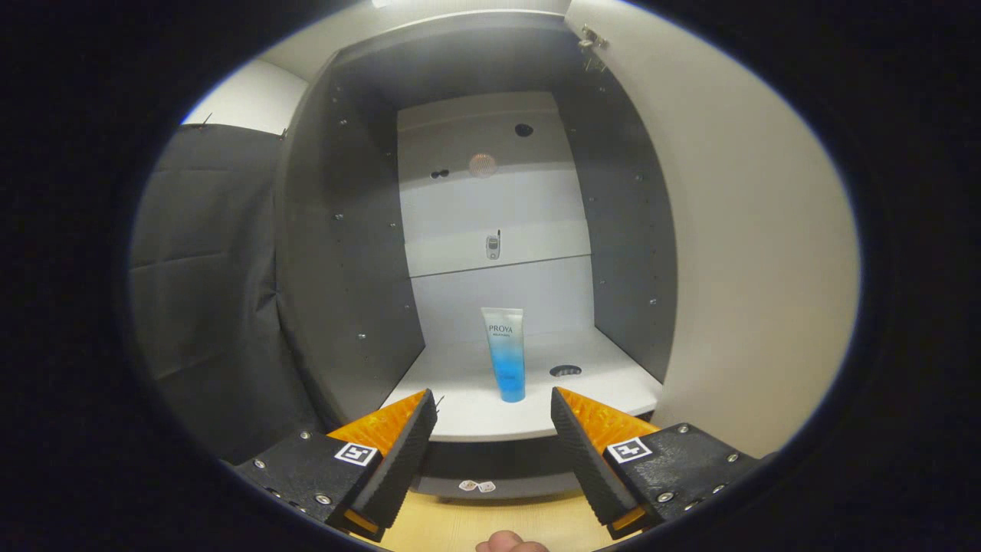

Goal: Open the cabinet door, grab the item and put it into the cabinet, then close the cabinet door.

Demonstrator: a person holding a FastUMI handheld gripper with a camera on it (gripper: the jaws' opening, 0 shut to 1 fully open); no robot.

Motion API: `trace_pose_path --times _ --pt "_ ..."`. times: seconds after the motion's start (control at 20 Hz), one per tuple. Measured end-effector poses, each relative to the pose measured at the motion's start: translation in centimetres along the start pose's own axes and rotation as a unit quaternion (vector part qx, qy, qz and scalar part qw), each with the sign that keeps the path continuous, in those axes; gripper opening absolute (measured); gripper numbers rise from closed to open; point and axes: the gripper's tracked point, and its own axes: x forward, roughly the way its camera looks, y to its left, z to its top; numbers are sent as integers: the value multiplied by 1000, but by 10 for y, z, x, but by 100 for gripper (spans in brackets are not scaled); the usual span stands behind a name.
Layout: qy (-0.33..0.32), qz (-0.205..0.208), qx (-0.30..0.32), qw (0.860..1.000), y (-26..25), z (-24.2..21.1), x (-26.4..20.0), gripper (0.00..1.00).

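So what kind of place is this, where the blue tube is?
Probably a test booth with a storage cabinet, not a real home. The cabinet's door hangs open, a blue tube stands on its shelf beyond the open gripper, and black cloth covers the wall beside it.

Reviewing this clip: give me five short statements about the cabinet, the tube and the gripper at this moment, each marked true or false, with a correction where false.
1. The cabinet door is open. True.
2. The blue tube lies flat on the wooden surface outside the cabinet. False: it stands upright on its cap on the cabinet's white shelf.
3. The gripper is shut on the tube. False: its fingers are spread apart and empty, with the tube beyond them.
4. A round hole sits in the shelf just right of the tube. True.
5. The tube is pressed against the cabinet's grey left wall. False: it stands near the middle of the shelf, apart from both side walls.
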Motion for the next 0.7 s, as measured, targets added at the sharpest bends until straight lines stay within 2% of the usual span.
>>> trace_pose_path --times 0.15,0.3,0.45,0.7 --pt "-2 -9 4 1000 -3 3 -49 93" --pt "0 17 17 1000 11 6 -99 94" --pt "30 40 20 999 26 -5 -153 94" --pt "39 85 -36 995 38 -15 -229 95"
